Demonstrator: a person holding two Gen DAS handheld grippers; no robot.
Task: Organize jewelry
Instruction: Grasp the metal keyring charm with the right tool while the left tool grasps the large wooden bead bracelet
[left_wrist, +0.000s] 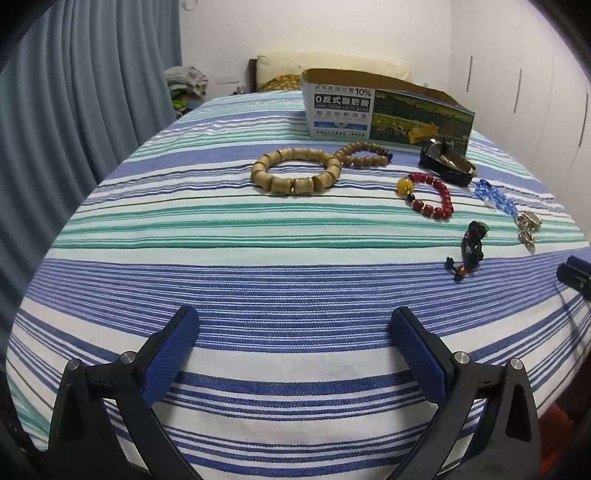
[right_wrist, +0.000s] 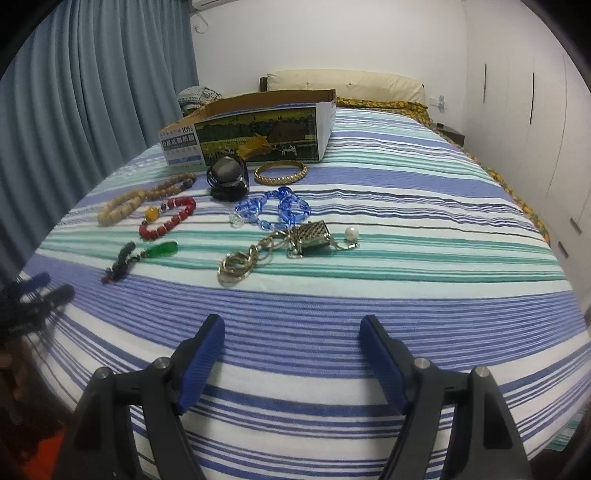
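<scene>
Jewelry lies spread on a striped bed in front of an open cardboard box (left_wrist: 384, 114) (right_wrist: 258, 129). A large wooden bead bracelet (left_wrist: 295, 170) (right_wrist: 122, 205) and a smaller one (left_wrist: 364, 155) (right_wrist: 173, 186) lie at the left. Nearby are a red bead bracelet (left_wrist: 430, 197) (right_wrist: 168, 218), a black watch (left_wrist: 445, 162) (right_wrist: 227, 177), a gold bangle (right_wrist: 280, 172), a blue crystal chain (left_wrist: 496, 197) (right_wrist: 273, 210), a green pendant charm (left_wrist: 472, 243) (right_wrist: 144, 256) and a metal keychain (right_wrist: 280, 245) (left_wrist: 526, 229). My left gripper (left_wrist: 295, 325) and right gripper (right_wrist: 291, 332) both hover open over bare sheet, short of the jewelry.
Blue curtains (left_wrist: 85, 110) hang at the left. Pillows (right_wrist: 343, 83) lie at the head of the bed and white wardrobe doors (right_wrist: 524, 110) line the right wall. The other gripper's tip shows at the right edge (left_wrist: 574, 275) and at the left edge (right_wrist: 33, 299).
</scene>
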